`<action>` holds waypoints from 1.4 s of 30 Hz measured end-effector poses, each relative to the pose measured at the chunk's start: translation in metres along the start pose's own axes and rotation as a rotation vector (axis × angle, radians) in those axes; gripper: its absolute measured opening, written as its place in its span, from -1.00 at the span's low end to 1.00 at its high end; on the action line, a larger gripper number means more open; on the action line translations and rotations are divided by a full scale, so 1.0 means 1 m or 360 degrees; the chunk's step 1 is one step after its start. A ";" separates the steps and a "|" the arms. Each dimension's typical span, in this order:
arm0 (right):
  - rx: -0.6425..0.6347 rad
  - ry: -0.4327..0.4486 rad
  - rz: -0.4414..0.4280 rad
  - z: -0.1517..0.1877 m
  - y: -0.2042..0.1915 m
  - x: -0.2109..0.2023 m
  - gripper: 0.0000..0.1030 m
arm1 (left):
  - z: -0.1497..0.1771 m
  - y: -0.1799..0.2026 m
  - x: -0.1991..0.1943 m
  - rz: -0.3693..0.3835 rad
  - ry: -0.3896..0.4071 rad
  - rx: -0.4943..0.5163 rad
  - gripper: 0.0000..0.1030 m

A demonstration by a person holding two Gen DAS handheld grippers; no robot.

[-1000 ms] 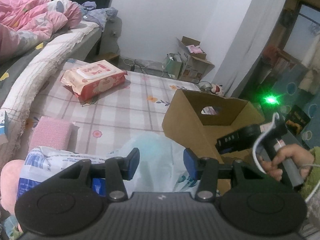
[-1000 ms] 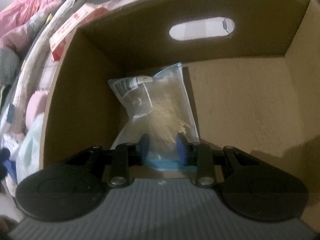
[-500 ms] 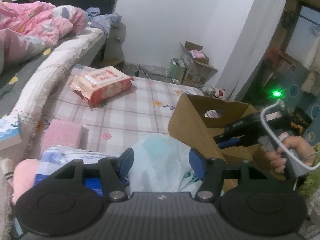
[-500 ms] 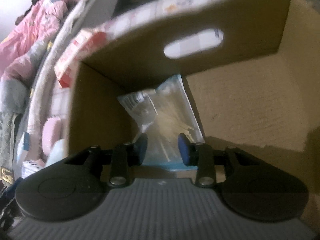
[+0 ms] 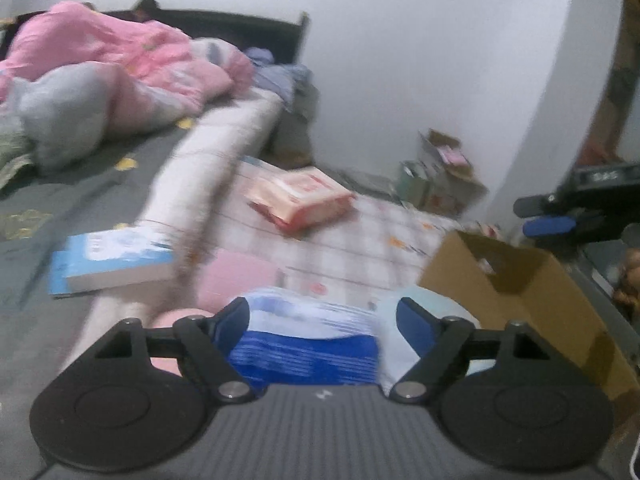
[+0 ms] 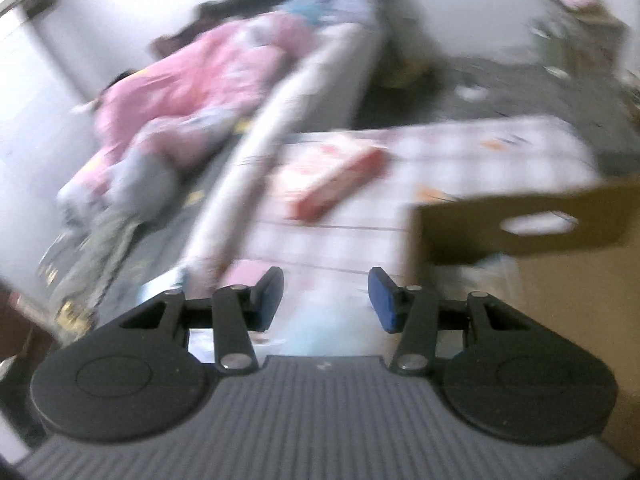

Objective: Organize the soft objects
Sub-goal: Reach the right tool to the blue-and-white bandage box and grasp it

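My left gripper [image 5: 322,322] is open, its fingers either side of a blue-and-white soft pack [image 5: 308,340] lying on the checked cloth. A pale teal bag [image 5: 436,312] lies right of the pack, against the brown cardboard box [image 5: 516,292]. My right gripper [image 6: 326,296] is open and empty, above the box's left edge [image 6: 520,224]; it also shows in the left wrist view [image 5: 552,224]. A pink-and-red wipes pack [image 5: 304,196] lies farther back on the cloth. A pink sponge-like pad [image 5: 236,280] lies left of the blue pack. Both views are blurred.
A bed with a pink quilt [image 5: 112,68] runs along the left, with a white padded edge [image 5: 208,160]. A blue-and-white book [image 5: 112,260] lies on the grey sheet. Open cartons [image 5: 440,176] stand by the white wall at the back.
My right gripper has lifted out of the box, opened wider and left the clear bag inside. My left gripper has opened wider and swung left, onto the blue-and-white pack.
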State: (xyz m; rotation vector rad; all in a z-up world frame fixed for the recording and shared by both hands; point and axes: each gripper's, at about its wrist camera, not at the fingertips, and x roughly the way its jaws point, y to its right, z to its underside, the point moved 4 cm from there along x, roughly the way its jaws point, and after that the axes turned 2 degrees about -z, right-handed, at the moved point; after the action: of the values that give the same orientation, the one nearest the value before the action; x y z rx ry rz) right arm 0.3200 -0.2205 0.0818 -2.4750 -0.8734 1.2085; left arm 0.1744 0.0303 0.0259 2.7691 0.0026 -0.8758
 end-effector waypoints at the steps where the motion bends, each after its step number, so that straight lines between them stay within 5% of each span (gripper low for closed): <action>1: -0.0053 -0.0022 -0.0053 -0.003 -0.017 0.008 -0.09 | 0.000 -0.009 -0.003 -0.0035 0.0025 -0.0016 0.67; 9: -0.0443 -0.0308 -0.0385 -0.020 -0.148 0.123 -0.09 | -0.006 -0.068 0.003 -0.0246 0.0046 -0.0184 0.66; 13: -0.0507 -0.0479 -0.0491 -0.024 -0.190 0.193 -0.12 | -0.008 -0.095 0.021 -0.0287 0.0019 -0.0303 0.49; 17: -0.0554 -0.0588 -0.0507 -0.027 -0.214 0.263 -0.17 | -0.009 -0.114 0.041 -0.0288 -0.0028 -0.0381 0.23; 24: -0.0570 -0.0673 -0.0477 -0.025 -0.220 0.357 -0.18 | -0.010 -0.133 0.067 -0.0291 -0.0086 -0.0479 0.10; 30: -0.0534 -0.0797 -0.0499 -0.006 -0.215 0.382 -0.18 | -0.006 -0.138 0.074 -0.0278 -0.0119 -0.0509 0.11; 42: -0.0544 -0.1005 -0.0646 0.013 -0.207 0.346 -0.17 | 0.001 -0.143 0.065 -0.0270 -0.0143 -0.0564 0.23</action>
State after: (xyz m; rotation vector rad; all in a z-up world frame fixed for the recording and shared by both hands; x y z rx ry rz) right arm 0.3903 0.1546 -0.0482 -1.9711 -1.7681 1.8212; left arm 0.2172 0.1643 -0.0435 2.4232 0.3472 -0.9368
